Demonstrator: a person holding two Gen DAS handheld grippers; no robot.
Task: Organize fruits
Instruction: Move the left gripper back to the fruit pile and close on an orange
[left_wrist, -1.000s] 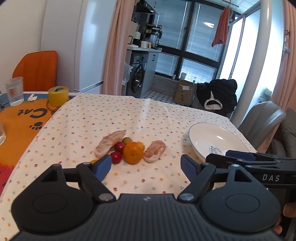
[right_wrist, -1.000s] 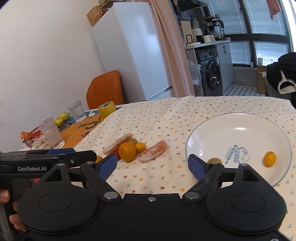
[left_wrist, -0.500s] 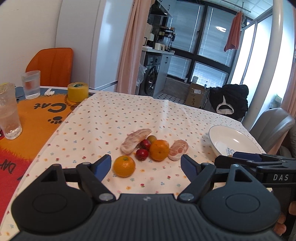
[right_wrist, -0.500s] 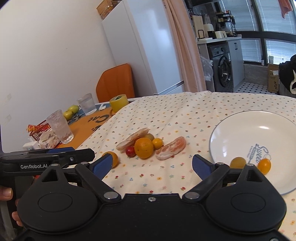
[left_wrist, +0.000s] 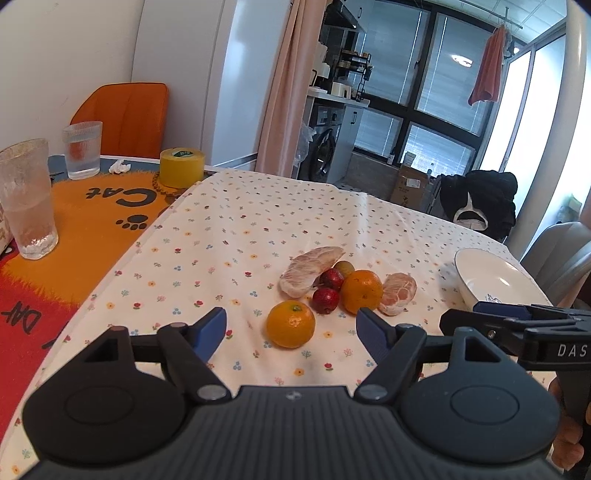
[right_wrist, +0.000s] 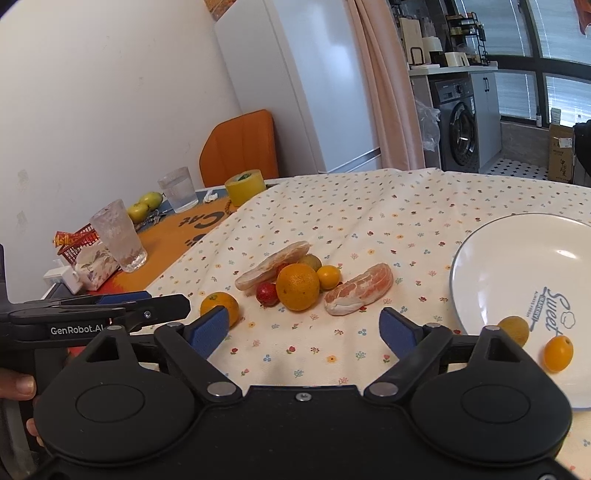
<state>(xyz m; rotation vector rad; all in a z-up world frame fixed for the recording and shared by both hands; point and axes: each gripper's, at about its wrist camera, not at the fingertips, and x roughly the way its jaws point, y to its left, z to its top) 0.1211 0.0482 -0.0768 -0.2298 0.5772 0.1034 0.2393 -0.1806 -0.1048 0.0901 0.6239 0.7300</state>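
Note:
A pile of fruit lies mid-table on the flowered cloth: a long pomelo wedge (left_wrist: 310, 270), a second peeled wedge (left_wrist: 399, 298), a big orange (left_wrist: 361, 291), two small red fruits (left_wrist: 325, 300) and a greenish one. A lone orange (left_wrist: 291, 324) sits nearer, just beyond my open left gripper (left_wrist: 291, 330). In the right wrist view my right gripper (right_wrist: 301, 328) is open and empty, short of the pile (right_wrist: 297, 286). The white plate (right_wrist: 509, 266) at the right holds a small orange fruit (right_wrist: 558, 352) and a yellow-brown fruit (right_wrist: 514, 329).
An orange cat-print mat (left_wrist: 74, 221) lies to the left, with two glasses (left_wrist: 27, 199), a yellow tape roll (left_wrist: 181, 167), green fruits (right_wrist: 144, 206) and a tissue pack (right_wrist: 94, 267). An orange chair (left_wrist: 123, 118) and a fridge stand behind. A grey chair (left_wrist: 561, 251) stands at the right.
Both grippers have drawn back and to the left from the pile. The lone orange has come fully into view between the left fingers. Both stay open and empty.

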